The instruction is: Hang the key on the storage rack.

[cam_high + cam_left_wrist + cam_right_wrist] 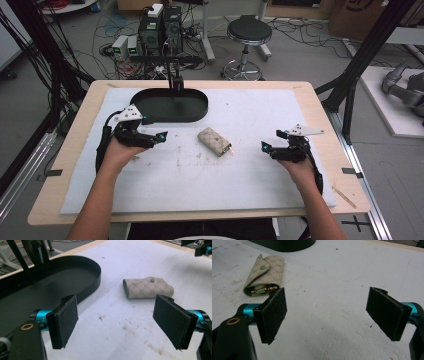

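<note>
High view: the key pouch (214, 141) lies flat on the white mat (260, 180), just in front of the black tray (170, 106) and apart from it. The left gripper (161, 136) and right gripper (265, 147) flank the pouch, neither touching it.

Left gripper view: jaws wide, nothing between them; pouch ahead, tray to its left.

Right gripper view: jaws wide and empty; the pouch's open end shows metal hooks (263, 289).

Judgement: approach stage. The next move calls for closing in on the pouch.

Left gripper (120, 322) jaws spread wide over white mat (140, 260); beige patterned key pouch (147, 288) centre right, black oval tray (50, 280) upper left
</note>
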A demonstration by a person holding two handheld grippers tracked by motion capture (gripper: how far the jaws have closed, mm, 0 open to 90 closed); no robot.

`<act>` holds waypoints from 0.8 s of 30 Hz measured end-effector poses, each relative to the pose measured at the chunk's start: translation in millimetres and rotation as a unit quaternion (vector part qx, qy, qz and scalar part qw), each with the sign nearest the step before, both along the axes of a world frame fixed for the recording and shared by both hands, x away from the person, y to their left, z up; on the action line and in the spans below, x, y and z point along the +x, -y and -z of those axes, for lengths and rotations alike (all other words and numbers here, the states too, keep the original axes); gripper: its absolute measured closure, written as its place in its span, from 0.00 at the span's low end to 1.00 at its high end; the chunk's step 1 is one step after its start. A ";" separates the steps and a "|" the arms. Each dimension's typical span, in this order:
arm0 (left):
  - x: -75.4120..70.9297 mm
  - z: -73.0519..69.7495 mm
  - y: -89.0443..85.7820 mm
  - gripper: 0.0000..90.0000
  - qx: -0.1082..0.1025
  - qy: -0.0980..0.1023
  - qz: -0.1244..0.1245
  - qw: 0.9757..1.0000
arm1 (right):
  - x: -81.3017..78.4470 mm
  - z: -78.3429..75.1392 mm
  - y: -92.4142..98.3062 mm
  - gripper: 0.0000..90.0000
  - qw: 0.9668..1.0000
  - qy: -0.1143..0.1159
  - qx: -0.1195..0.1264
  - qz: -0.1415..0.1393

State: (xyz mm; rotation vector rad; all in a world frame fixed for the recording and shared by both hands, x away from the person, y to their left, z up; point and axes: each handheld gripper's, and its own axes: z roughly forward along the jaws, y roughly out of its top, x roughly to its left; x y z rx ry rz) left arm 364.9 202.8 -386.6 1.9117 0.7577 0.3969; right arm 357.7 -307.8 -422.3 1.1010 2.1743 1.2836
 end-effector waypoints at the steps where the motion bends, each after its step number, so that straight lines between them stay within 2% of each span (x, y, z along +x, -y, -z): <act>1: -3.2 2.9 -0.8 0.22 -0.005 0.002 0.000 1.000 | -0.1 0.1 -0.3 0.19 1.000 -0.002 0.000 0.000; 2: -5.8 5.4 -1.6 0.21 -0.009 0.000 0.002 1.000 | 0.2 0.2 -0.8 0.19 1.000 -0.001 0.001 0.000; 4: -9.3 8.1 -2.0 0.20 -0.001 -0.003 0.006 1.000 | 0.6 0.8 -1.7 0.19 1.000 0.000 0.000 0.001; 9: -19.7 14.5 -8.3 0.19 -0.008 0.004 0.007 1.000 | 0.8 0.9 -2.6 0.19 1.000 0.002 0.000 0.000; 12: -20.5 18.6 -12.2 0.19 0.002 -0.001 0.001 1.000 | 0.3 0.7 -1.7 0.19 1.000 -0.001 0.000 0.003; 15: -20.9 20.3 -10.4 0.19 0.020 0.004 0.004 1.000 | 0.6 1.4 -2.0 0.19 1.000 -0.005 0.000 0.007; 17: -21.4 21.0 -8.9 0.19 0.025 0.009 0.006 1.000 | 1.6 2.7 -2.8 0.19 1.000 -0.011 0.005 0.006; 20: -21.9 21.4 -8.8 0.19 0.019 0.010 0.006 1.000 | 1.4 3.1 -4.0 0.19 1.000 -0.015 0.007 0.004; 24: -21.6 20.3 -10.6 0.19 0.012 0.011 0.003 1.000 | 0.0 1.2 -3.9 0.19 1.000 -0.007 0.005 0.003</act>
